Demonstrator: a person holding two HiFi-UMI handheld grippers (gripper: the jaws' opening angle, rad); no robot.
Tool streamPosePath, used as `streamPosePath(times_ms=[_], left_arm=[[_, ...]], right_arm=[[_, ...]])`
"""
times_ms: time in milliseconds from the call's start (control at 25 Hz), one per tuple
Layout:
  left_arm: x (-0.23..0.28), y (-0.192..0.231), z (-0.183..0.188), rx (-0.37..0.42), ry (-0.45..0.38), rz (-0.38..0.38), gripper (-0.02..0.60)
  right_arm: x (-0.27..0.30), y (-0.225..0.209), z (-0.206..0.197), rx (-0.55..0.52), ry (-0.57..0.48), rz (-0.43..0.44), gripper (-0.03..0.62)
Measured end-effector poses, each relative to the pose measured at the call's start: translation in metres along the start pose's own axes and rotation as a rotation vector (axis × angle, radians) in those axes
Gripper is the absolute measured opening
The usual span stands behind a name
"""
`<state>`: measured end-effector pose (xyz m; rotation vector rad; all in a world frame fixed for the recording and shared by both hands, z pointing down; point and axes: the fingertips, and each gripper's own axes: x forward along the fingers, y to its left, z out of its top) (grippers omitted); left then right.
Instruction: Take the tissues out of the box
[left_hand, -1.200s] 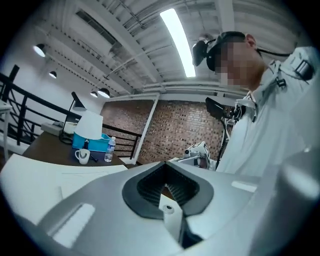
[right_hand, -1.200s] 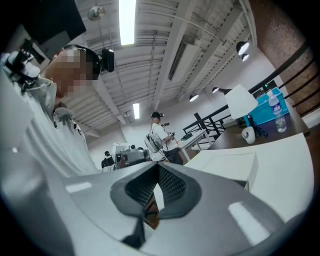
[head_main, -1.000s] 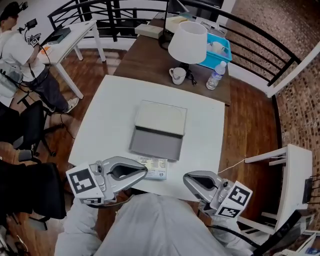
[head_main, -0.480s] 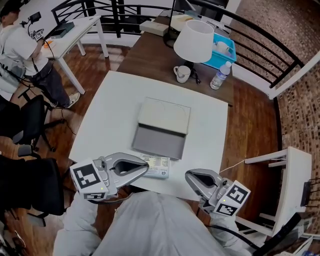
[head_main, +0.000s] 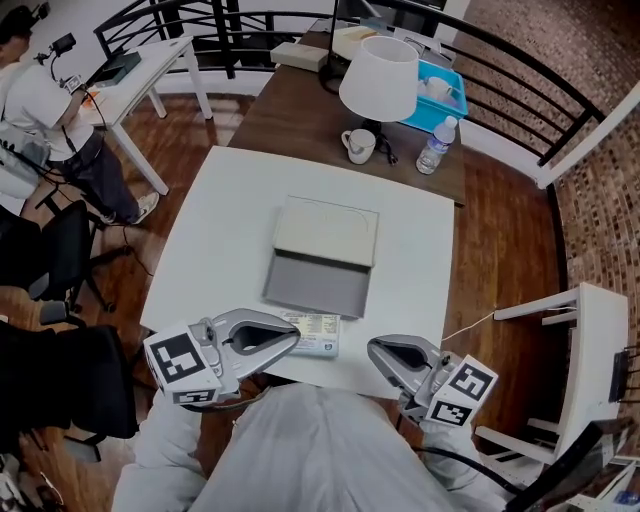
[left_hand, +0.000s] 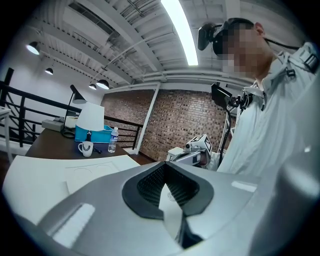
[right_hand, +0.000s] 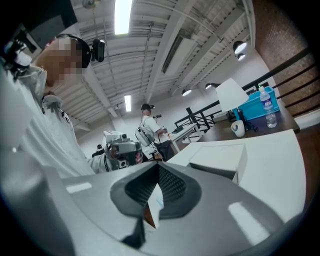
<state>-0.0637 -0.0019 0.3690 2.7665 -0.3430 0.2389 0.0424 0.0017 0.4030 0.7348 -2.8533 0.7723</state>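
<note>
A flat box (head_main: 322, 258) with a white upper half and a grey lower half lies in the middle of the white table (head_main: 215, 220). It also shows in the right gripper view as the box (right_hand: 220, 159). A small pack of tissues (head_main: 314, 335) lies near the table's front edge. My left gripper (head_main: 293, 343) is shut and empty, its tip at the pack's left end. My right gripper (head_main: 372, 351) hovers just right of the pack, jaws together and holding nothing. Each gripper view looks across the table at the other gripper, the right (left_hand: 197, 147) and the left (right_hand: 122, 150).
A brown table behind carries a white lamp (head_main: 377, 78), a mug (head_main: 357, 146), a water bottle (head_main: 433, 146) and a blue bin (head_main: 438, 95). A white chair (head_main: 570, 350) stands at right. A person (head_main: 45, 110) sits by a desk at far left. A black railing runs behind.
Both grippers stay by the table's front edge, beside the tissue pack. Only the head view has swayed slightly.
</note>
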Motion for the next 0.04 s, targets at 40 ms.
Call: streamPosePath(times_ms=[40], left_arm=[[0.0005,0.0001,-0.0005,-0.002,0.002,0.003,0.015]], right_arm=[[-0.0006,-0.0005,-0.0002,0.001,0.001,0.0,0.002]])
